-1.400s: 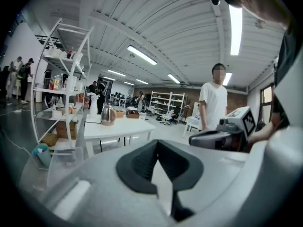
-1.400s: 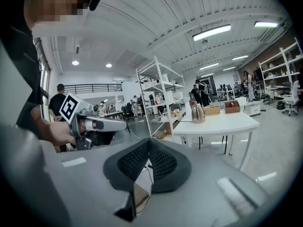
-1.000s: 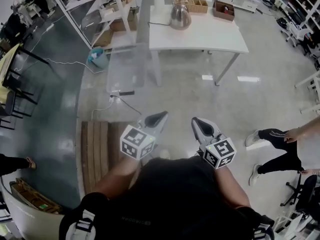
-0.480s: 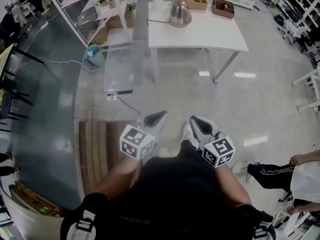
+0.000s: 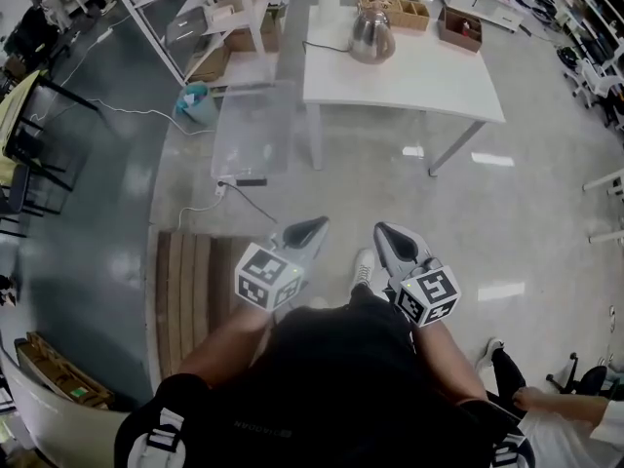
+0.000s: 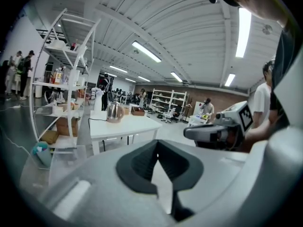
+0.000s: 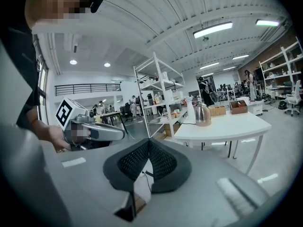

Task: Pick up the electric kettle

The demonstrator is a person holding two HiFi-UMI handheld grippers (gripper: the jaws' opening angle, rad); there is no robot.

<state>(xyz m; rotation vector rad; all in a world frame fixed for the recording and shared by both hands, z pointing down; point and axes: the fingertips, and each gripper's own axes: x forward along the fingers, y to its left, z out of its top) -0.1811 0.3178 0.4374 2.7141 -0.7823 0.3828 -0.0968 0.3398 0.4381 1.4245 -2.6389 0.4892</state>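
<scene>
The dark ribbed fingers (image 6: 137, 162) of the left gripper (image 5: 308, 228) are pressed together at their tips with nothing between them. The fingers (image 7: 163, 162) of the right gripper (image 5: 386, 234) are closed on nothing as well. Both grippers are held close to the person's body, over the glossy grey floor (image 5: 390, 193).

The task has hardly begun. The rounded stainless-steel electric kettle (image 5: 371, 37) stands upright on the white rectangular bench (image 5: 409, 81), near its far edge and well apart from both grippers. A black cord (image 5: 327, 47) trails from it off the bench's left edge. What is left, I judge, is the whole approach, spreading a pair of fingers, the grasp and the lift.

The floor between the person and the bench's near edge looks open. To the left lie a slatted wooden pallet (image 5: 190, 291), a clear plastic box (image 5: 253, 130) close beside the bench leg, and a white cable (image 5: 229, 198) on the floor, so the straight or slightly rightward line seems safest. Behind the kettle, compartmented wooden boxes (image 5: 395, 10) sit near it, leaving less room on its far side. The cord may drag when the kettle is raised.
</scene>
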